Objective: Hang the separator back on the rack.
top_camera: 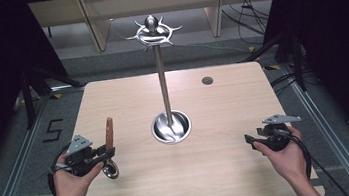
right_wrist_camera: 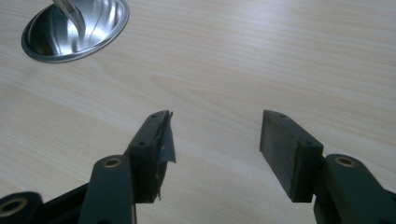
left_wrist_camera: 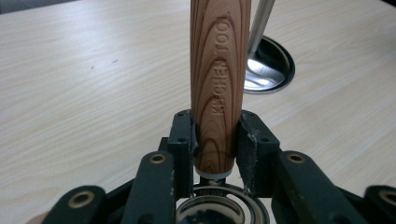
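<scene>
Wooden-handled utensil stands upright, clamped between the left gripper jaws near the tabletop left edge; its metal head sits under the jaws, cut off and hard to identify. Ahead and to that gripper's right rises the steel rack. Bare tabletop lies between it and the right gripper, whose jaws stand wide, holding nothing, near the right edge.

We see a wood-handled kitchen tool, its handle upright and stamped "KITCHEN TOOL", metal end low, at the table's left.
</scene>
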Available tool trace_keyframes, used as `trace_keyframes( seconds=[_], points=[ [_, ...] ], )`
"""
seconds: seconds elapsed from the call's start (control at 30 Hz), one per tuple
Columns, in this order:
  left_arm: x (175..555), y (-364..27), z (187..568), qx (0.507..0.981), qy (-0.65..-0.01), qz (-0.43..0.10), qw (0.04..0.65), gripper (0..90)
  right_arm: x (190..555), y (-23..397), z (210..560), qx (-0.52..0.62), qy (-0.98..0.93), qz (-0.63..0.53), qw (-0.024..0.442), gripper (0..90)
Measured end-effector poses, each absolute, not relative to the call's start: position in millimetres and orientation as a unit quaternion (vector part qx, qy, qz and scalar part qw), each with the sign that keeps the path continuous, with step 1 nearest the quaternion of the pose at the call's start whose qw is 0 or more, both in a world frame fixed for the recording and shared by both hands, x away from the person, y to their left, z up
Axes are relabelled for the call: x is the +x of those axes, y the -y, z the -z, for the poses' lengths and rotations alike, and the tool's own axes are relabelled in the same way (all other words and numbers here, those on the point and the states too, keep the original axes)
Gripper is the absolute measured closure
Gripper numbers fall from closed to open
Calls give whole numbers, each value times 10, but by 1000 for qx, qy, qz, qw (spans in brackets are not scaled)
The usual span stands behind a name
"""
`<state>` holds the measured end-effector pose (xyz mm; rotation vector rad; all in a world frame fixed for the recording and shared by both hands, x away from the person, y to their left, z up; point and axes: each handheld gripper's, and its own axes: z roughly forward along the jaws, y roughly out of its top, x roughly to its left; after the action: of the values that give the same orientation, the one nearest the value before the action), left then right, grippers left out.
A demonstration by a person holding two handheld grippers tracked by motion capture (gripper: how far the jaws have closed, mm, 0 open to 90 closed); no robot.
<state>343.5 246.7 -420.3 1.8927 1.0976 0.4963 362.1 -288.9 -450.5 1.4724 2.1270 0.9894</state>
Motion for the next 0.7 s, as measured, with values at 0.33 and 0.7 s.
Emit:
trace_keyframes(
  seconds=[0.33,0.7],
  points=[
    [3421,-2464,4085,757,-413,-227,453,681,3622,2886,4507,523,-755,-351,185,440],
    [3347,-2394,3980,736,-419,-233,477,681,3620,2887,4506,523,-755,-351,186,440]
  ],
)
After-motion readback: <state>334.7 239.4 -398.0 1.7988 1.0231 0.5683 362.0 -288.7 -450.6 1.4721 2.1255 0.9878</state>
